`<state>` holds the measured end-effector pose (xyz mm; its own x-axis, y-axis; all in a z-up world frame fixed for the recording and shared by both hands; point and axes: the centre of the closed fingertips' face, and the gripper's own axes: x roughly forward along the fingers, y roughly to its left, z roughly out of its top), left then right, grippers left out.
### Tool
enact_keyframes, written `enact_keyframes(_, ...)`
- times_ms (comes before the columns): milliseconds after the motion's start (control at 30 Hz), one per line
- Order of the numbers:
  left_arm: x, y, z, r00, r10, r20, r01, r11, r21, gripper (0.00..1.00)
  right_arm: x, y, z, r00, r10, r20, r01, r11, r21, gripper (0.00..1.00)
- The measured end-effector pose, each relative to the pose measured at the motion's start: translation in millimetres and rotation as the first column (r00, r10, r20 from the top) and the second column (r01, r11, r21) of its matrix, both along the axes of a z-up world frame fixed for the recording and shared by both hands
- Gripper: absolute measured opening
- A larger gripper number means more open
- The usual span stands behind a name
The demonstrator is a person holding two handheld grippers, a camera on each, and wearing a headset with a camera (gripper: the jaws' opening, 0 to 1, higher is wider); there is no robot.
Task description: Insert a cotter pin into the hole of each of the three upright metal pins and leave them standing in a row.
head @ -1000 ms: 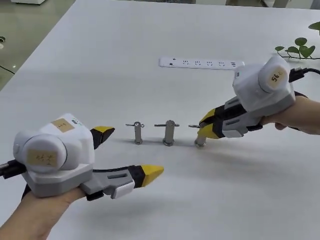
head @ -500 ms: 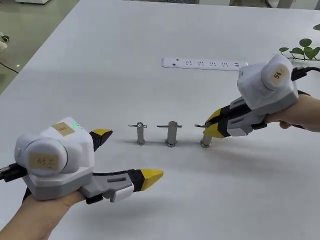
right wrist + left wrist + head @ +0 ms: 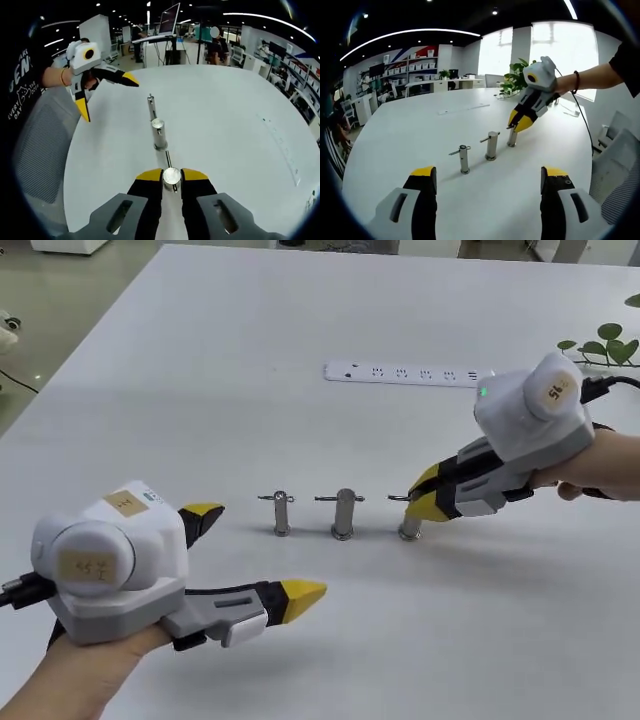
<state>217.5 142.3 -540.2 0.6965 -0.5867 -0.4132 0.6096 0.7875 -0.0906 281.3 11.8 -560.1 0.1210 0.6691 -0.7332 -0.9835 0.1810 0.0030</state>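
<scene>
Hold the right gripper level: its jaws sit narrow about the rightmost metal pin, though you cannot tell whether they clamp it. Drive the cotter pin straight through. The left gripper stands wide.

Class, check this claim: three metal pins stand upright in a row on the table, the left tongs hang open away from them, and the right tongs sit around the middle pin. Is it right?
No: the right tongs sit around the end pin nearest them, not the middle pin, as the right gripper view shows. The left tongs are open, away from the row.
</scene>
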Motion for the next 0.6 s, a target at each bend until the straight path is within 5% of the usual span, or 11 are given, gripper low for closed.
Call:
enact_keyframes(267,0.6,1.2,0.4,1.000,0.005,0.001,-0.005,1.000,0.000,0.85,-0.8,0.7,-0.4,1.000,-0.011,-0.020,0.011,1.000,0.012,0.09)
enact_keyframes(600,2.7,5.6,4.5,1.000,0.024,0.006,-0.024,1.000,-0.010,0.85,-5.3,1.7,10.2,0.999,-0.042,0.015,0.041,0.998,0.040,0.22)
